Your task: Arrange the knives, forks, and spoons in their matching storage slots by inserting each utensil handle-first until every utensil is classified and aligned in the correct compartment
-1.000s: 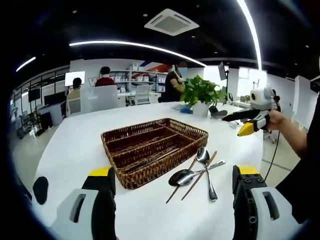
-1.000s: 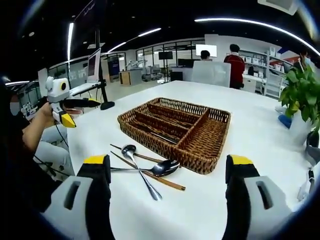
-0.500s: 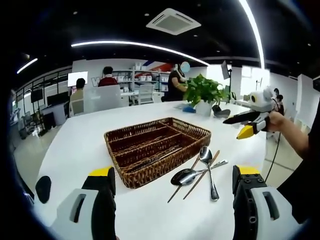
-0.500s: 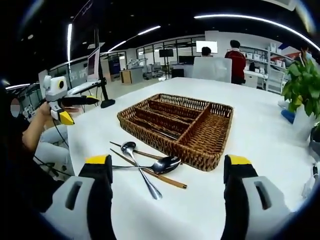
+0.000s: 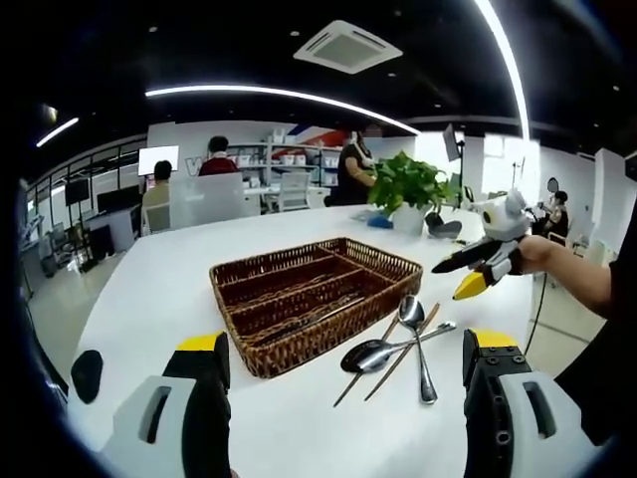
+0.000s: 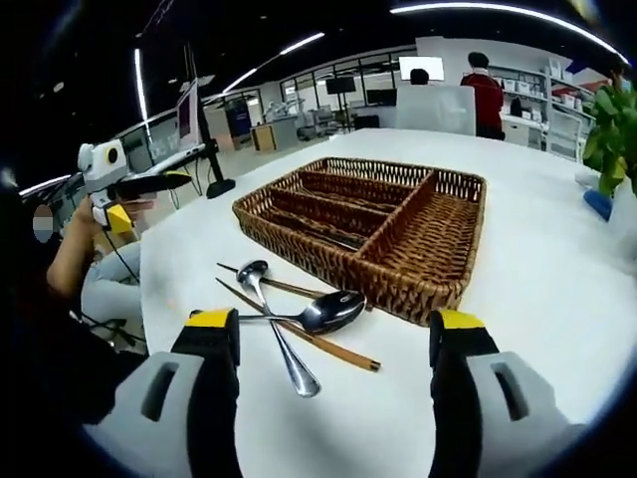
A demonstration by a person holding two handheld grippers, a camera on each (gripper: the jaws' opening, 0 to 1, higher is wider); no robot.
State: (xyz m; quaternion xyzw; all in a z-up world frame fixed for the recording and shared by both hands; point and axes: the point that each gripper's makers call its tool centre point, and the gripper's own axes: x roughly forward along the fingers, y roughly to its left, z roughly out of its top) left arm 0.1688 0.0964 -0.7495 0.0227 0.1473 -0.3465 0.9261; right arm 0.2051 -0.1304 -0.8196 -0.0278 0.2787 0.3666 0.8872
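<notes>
Lying on the white desk (image 6: 557,299) just beside the wicker tray (image 6: 398,229) are two spoons (image 6: 333,311) crossed over a pair of brown chopsticks (image 6: 299,334), the nearer spoon's bowl almost touching the tray's woven wall. The tray has long narrow slots and one wider compartment; something thin and dark lies in one long slot (too small to name). In the left gripper view the same tray (image 5: 309,289) sits mid-desk with the spoons (image 5: 383,349) to its right. The left claw (image 5: 343,398) is spread wide and holds nothing; the right claw (image 6: 333,373) is likewise wide, hanging over the spoons. A potted plant (image 5: 406,189) stands beyond, with people farther back.
</notes>
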